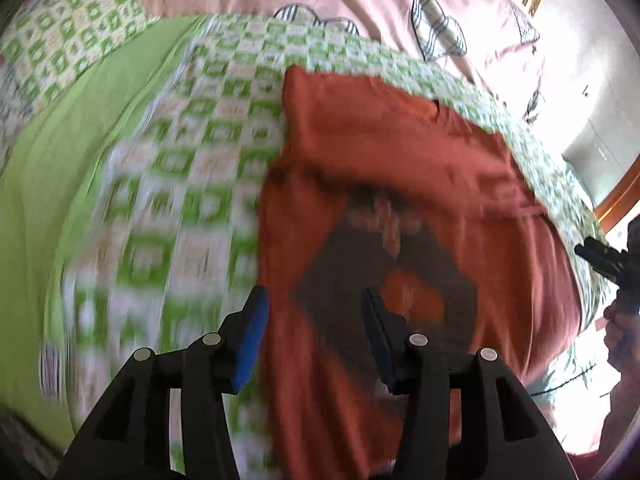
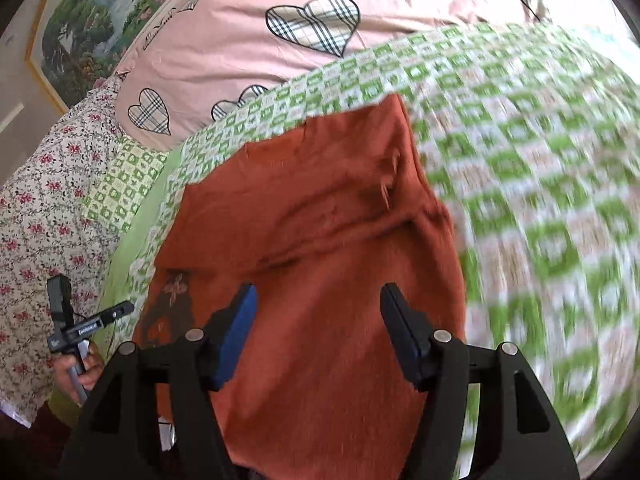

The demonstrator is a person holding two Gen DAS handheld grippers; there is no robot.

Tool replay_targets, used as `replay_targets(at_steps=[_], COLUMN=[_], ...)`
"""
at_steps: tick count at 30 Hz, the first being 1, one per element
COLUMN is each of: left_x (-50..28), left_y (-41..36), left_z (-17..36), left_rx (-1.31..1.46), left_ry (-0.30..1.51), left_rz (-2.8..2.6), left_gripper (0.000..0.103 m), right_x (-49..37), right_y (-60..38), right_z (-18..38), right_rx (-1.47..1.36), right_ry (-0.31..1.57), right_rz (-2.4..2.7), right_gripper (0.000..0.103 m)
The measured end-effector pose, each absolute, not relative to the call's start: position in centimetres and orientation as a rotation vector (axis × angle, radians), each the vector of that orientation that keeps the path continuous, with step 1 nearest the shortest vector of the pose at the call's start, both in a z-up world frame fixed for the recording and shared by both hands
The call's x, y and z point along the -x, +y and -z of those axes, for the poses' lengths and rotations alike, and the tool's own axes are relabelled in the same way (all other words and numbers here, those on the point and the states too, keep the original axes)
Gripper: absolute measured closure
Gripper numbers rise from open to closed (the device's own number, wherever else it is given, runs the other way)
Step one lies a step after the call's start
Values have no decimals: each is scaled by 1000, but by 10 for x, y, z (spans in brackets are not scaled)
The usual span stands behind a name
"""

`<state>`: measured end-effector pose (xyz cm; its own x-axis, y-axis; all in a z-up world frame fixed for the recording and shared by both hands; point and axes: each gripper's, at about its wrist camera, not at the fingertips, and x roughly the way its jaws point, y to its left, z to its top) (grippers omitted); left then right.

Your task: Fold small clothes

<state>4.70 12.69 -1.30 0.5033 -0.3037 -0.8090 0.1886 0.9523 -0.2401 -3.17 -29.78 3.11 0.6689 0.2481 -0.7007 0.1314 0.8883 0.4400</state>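
Observation:
A small rust-orange shirt (image 1: 400, 168) with a dark printed picture lies spread on a green-and-white checked bedspread (image 1: 192, 168). My left gripper (image 1: 316, 312) hovers above the shirt's left edge, jaws apart, with nothing between its blue pads. The same shirt (image 2: 320, 220) fills the middle of the right wrist view, creased across its middle. My right gripper (image 2: 320, 312) hangs over it, jaws wide, pads clear of the cloth. Each view catches the other gripper in a hand at its edge: the right one (image 1: 612, 268), the left one (image 2: 80, 328). Both views are blurred by motion.
A pink quilt with plaid hearts (image 2: 248, 52) lies beyond the bedspread. A floral sheet (image 2: 44, 208) covers the bed's left side. A plain green strip (image 1: 48, 168) runs along the checked cloth. A framed picture (image 2: 88, 32) hangs on the wall; a wooden bed frame edge (image 1: 620, 196) shows at right.

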Motion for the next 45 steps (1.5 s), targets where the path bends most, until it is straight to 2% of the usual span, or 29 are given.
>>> replay_targets(at_steps=[7, 15, 22, 27, 28, 30, 31, 32, 33, 35, 45], left_x=[24, 46, 46, 36, 35, 37, 38, 39, 39, 41, 54], left_y=[147, 147, 139, 136, 136, 136, 136, 136, 137, 138, 150], left_z=[48, 66, 78, 84, 83, 83, 82, 81, 80, 78, 14], left_rx=[187, 149, 102, 131, 133, 111, 95, 84, 85, 94, 272], left_ry=[1103, 1162, 1205, 1207, 1205, 1195, 1189, 1180, 1176, 1163, 951], left_rz=[347, 401, 431, 428, 426, 410, 404, 404, 407, 418, 558], left_gripper=[54, 55, 56, 56, 56, 64, 74, 88, 92, 99, 101], right_x=[102, 160, 156, 138, 134, 130, 130, 132, 136, 141, 149], right_y=[-302, -301, -287, -281, -280, -279, -279, -279, -280, -277, -278], right_z=[-13, 5, 46, 63, 65, 69, 70, 69, 69, 64, -11], right_rx=[-564, -506, -484, -474, -467, -468, -466, -473, -491, -498, -663], right_ry=[880, 988, 1084, 1066, 1063, 1080, 1091, 1091, 1082, 1072, 824], right_rz=[-124, -81, -83, -111, -107, -108, -119, -138, -160, -194, -458], right_gripper=[38, 38, 38, 38, 42, 47, 63, 76, 90, 92, 93])
